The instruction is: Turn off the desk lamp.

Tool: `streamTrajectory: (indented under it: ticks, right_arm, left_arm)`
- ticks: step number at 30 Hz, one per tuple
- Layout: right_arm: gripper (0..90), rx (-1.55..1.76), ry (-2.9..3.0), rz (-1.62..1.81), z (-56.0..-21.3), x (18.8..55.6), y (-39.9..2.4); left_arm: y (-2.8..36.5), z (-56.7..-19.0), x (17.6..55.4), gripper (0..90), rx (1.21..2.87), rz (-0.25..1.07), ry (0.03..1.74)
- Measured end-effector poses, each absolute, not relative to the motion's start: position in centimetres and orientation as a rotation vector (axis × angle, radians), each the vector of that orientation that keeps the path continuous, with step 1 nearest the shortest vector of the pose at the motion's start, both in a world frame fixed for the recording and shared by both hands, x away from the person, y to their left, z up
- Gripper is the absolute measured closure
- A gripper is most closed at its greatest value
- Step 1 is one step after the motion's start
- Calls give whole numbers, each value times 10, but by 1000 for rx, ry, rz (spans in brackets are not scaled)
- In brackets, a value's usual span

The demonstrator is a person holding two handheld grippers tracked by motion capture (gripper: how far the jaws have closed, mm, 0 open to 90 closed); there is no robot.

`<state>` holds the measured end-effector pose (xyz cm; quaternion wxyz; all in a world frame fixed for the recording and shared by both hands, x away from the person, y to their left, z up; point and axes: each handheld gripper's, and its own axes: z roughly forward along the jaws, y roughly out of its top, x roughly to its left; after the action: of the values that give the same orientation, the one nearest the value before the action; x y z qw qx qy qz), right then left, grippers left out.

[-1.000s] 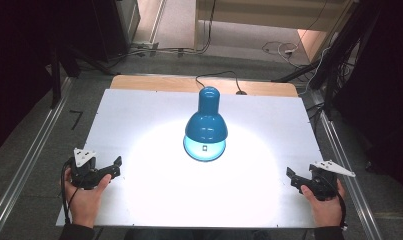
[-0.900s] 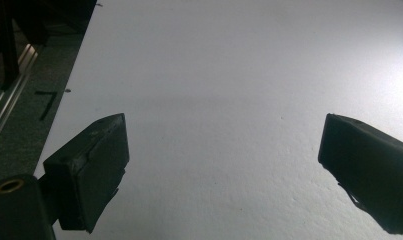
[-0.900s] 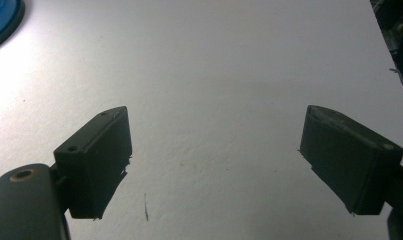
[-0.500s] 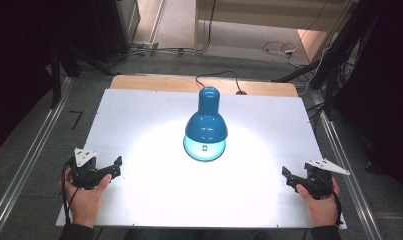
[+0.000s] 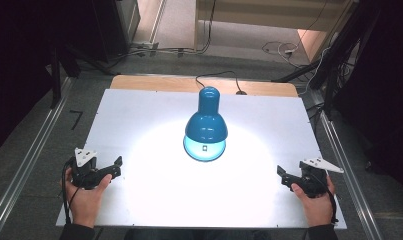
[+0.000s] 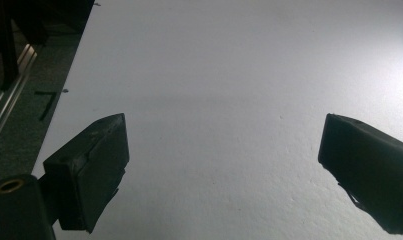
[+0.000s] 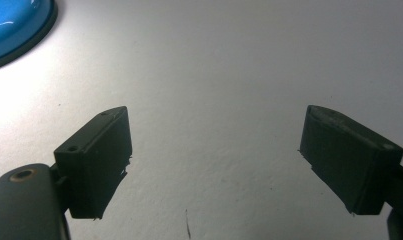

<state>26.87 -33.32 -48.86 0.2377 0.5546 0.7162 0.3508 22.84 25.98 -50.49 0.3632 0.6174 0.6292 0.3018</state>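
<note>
A blue desk lamp [image 5: 206, 126] stands lit at the middle of the white table [image 5: 149, 115], throwing a bright pool of light around its base. The lamp's blue rim [image 7: 14, 27] shows at the top left of the right gripper view. My left gripper [image 5: 114, 166] rests near the table's front left corner, held by a hand, its jaws wide apart with only bare table between them [image 6: 224, 145]. Near the front right corner my right gripper [image 5: 283, 176] is likewise open and holds nothing [image 7: 214, 140].
The lamp's black cable [image 5: 216, 75] runs off the far edge onto a wooden strip [image 5: 154, 82]. Metal rails [image 5: 34, 150] flank the table on both sides. More cables lie on the floor beyond [image 5: 279, 49]. A short dark mark [image 5: 76, 119] sits left of the table.
My right gripper has shifted slightly leftward and inward along the front right of the table. The left gripper and the lamp have stayed put.
</note>
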Motion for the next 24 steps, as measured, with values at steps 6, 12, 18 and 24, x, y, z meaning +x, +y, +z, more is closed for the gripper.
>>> streamTrajectory:
  ticks: [6,12,18,24]
  right_arm:
    - [119,1510,1968,965,-488,270,-329]
    - [119,1497,1983,969,-488,271,-323]
    - [120,1479,1996,974,-488,273,-317]
    - [121,1463,2009,980,-487,274,-310]
  left_arm:
    - [260,-505,229,67,1589,778,1619]
    - [259,-505,229,66,1589,778,1619]
    - [259,-505,229,66,1589,778,1617]
    - [259,-505,229,66,1590,778,1616]
